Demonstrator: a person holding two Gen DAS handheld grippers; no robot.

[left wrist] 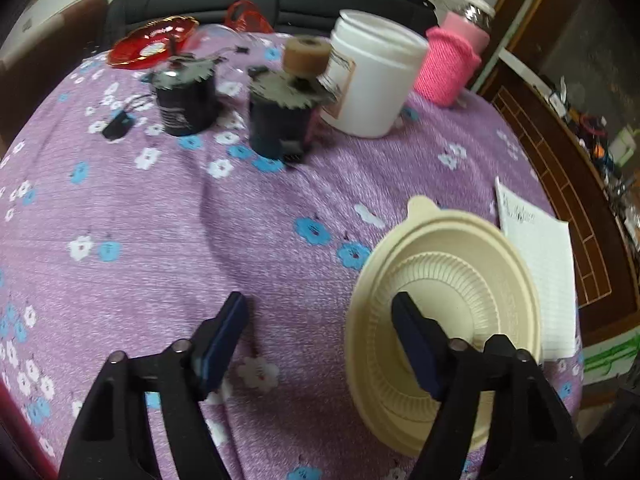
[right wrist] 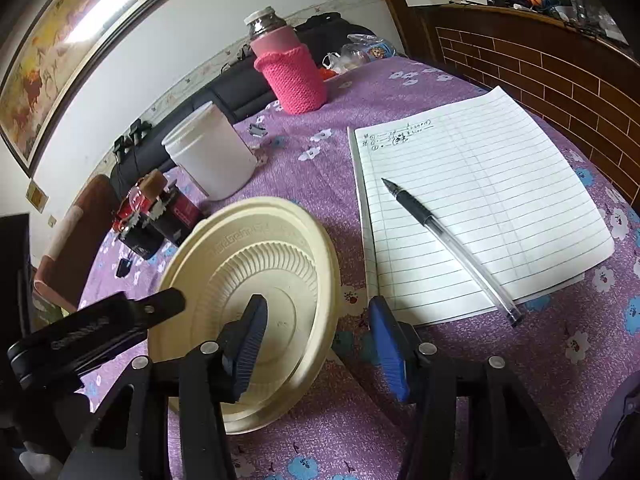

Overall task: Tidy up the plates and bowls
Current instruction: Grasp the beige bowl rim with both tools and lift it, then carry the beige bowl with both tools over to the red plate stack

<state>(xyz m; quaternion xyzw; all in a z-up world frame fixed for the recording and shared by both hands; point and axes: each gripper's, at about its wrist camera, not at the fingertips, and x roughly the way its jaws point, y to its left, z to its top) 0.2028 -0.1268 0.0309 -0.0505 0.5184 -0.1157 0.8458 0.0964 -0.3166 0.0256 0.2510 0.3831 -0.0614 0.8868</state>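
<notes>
Cream plate stack [right wrist: 256, 280]: near table [left wrist: 160, 220] edge, left of notebook [right wrist: 480, 208]. My left gripper [left wrist: 320, 340] and right gripper [right wrist: 316, 340]: both spread, each straddling the rim, not pressing.

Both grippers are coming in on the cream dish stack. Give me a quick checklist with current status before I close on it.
1. Left gripper straddles the rim of the cream dish stack, one finger inside, one outside: ok.
2. Right gripper straddles the opposite rim in the same way: ok.
3. Pads pressing on the rim: not ok, both grippers are open and clear of it.
4. Stack nested evenly, ridged plate centred in the larger dish: ok.
5. Notebook and pen clear of the right gripper: ok, they lie beside it, apart.
6. How many dishes are in the stack: cannot tell.
</notes>
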